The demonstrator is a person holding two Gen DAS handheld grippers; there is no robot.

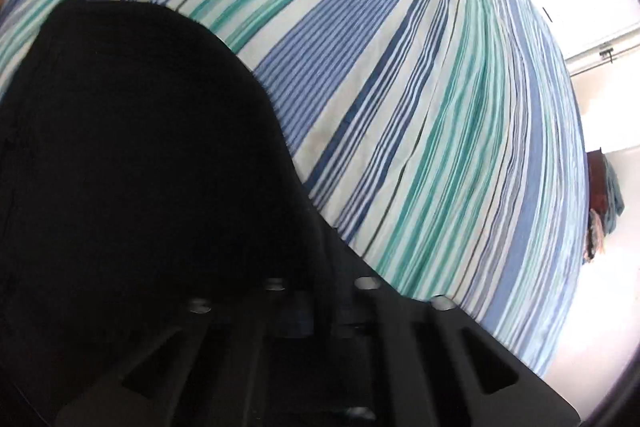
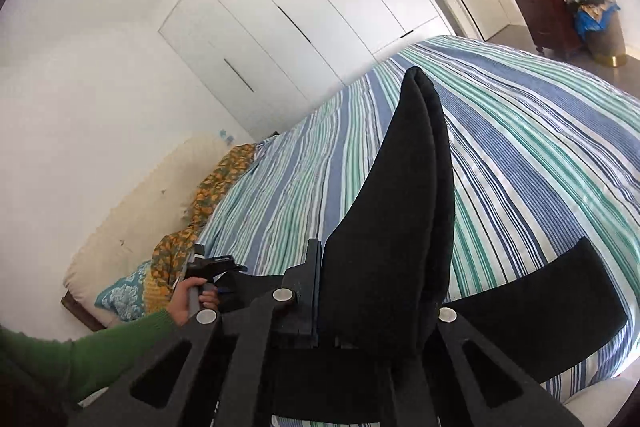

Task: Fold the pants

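Both the left tongs and the right tongs are clamped on the black pants, lifted above the striped bed, so a thin pinch could slip and drop the fabric crooked.

a green knit sleeve covers the person's arm; the gripper frame is black with silver screws.

The pants hang from my right tongs above the bed. Pillows lie at its left end, wardrobe doors behind, my left hand lower left.
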